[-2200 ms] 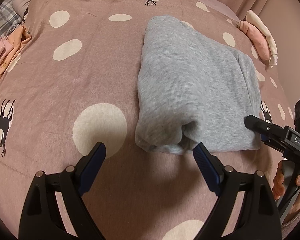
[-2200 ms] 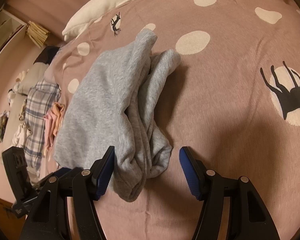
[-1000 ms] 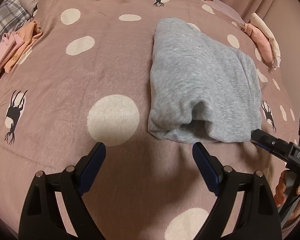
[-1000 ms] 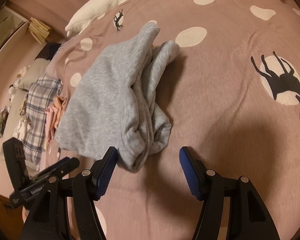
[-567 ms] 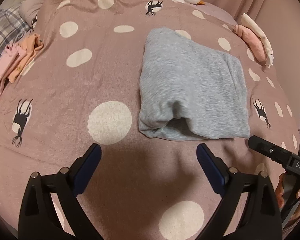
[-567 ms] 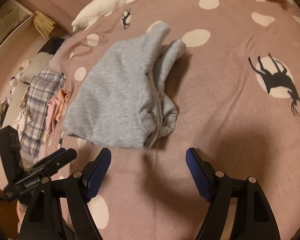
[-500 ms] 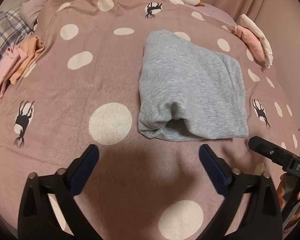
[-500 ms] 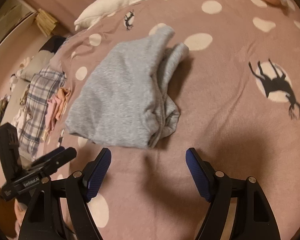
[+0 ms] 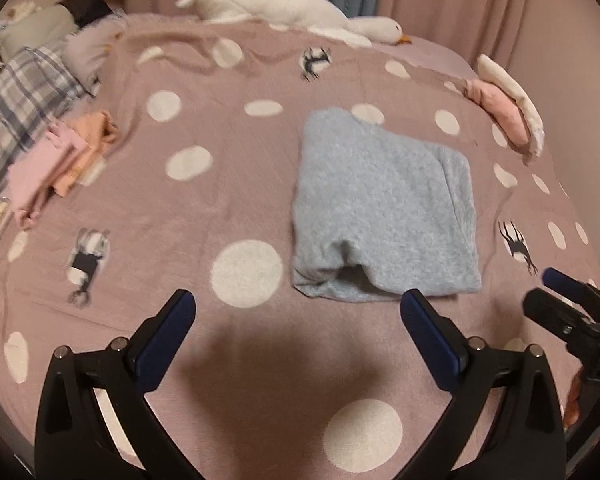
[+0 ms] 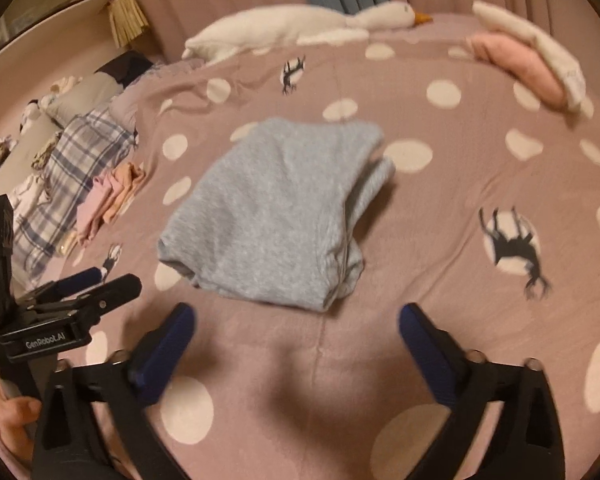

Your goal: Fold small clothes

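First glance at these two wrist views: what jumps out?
The folded grey garment lies mid-bed on the polka-dot blanket, just beyond both open, empty grippers: left gripper, right gripper. A white goose plush stretches along the far edge. Pink and peach clothes are piled at the left side, next to plaid fabric.
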The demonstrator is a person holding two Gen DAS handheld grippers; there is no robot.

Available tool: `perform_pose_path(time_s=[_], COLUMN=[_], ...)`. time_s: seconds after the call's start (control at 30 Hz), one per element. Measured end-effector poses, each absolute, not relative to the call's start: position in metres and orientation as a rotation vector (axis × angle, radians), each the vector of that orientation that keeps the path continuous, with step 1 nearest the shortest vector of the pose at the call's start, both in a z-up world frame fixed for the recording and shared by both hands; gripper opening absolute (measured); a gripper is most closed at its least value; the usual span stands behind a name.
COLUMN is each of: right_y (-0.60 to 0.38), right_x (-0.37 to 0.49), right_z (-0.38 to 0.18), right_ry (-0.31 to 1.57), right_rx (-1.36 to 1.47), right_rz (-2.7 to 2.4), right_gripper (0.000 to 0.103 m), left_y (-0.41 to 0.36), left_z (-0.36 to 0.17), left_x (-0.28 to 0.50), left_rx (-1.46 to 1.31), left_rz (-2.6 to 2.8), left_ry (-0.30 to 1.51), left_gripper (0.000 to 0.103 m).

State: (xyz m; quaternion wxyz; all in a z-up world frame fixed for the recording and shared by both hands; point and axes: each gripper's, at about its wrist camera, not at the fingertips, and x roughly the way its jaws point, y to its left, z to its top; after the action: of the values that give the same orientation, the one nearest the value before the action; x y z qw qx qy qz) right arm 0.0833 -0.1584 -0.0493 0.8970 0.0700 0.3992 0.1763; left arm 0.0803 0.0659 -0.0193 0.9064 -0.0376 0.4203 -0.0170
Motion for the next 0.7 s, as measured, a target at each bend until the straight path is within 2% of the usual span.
perform_pose_path(time_s=[0.3,0.7], right_y=[-0.159,-0.152], right_x=[0.064,0.053], right_z=[-0.023,-0.003], right_ry=[0.727,0.696], right_rx=[0.121,0.107], right_rz=[0.333,0.327], right_gripper=[0.102,0.102], left_y=[0.075,0.065], left_z=[0.006,0.015], left_x=[0.063,0.056], left_rx=[-0.119,-0.142], left_rz=[0.053,-0.025], left_ry=[0.815,0.89], left_gripper=[0.103,0.103])
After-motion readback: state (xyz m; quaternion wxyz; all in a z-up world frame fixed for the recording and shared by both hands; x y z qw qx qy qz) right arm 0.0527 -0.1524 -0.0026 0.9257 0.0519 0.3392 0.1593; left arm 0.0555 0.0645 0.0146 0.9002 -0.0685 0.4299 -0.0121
